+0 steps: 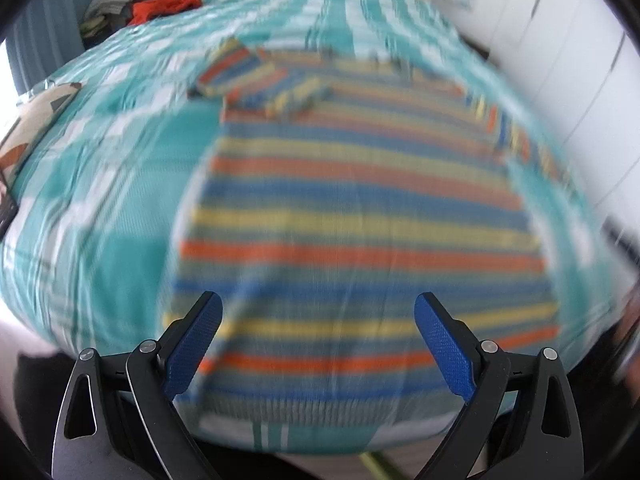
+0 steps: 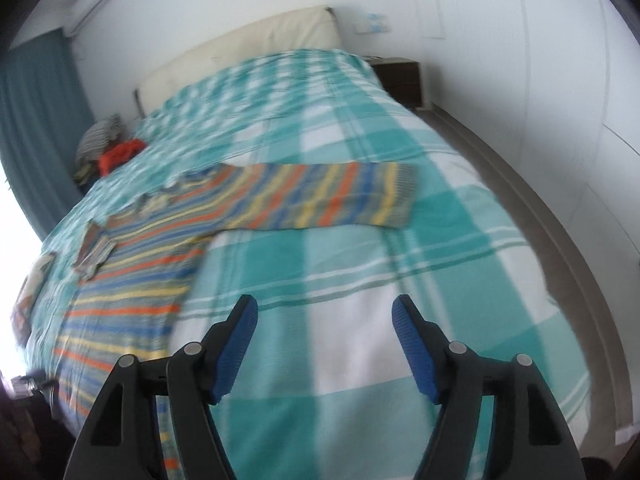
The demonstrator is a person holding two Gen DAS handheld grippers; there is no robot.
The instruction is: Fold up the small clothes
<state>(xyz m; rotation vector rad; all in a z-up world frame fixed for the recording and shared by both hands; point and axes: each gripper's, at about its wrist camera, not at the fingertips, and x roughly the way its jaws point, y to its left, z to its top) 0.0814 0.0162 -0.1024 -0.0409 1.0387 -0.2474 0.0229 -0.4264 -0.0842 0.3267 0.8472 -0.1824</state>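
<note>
**foldnoob:** Left gripper (image 1: 318,320) is spread wide with nothing in it, hanging over the hem end of the striped sweater (image 1: 352,208). Right gripper (image 2: 324,332) is wide and empty too, but it's over bare bedspread (image 2: 400,240), with the sweater off at about 10 o'clock from it. Sweater is lying flat on the bed. One sleeve (image 2: 332,196) is stretched straight out toward 12 o'clock in the right view, and the other sleeve (image 1: 256,76) looks already tucked in over the chest, up around 11 o'clock in the left view. What would you do here?

**laundry_dad:** My guess is the stretched sleeve comes next. Take the right gripper up to the cuff end, pinch only the top layer of knit and not the bedspread under it, then carry it across the body so it lands flat like the other one. Keep the left one low on the hem so the body doesn't drag along. Knit that loose stretches easily, so lift it and don't slide it. Both views are pretty blurry, so I can't tell how neat the tucked sleeve really is. Ignore the clothes pile (image 1: 160,6) at the far corner for now.
</note>
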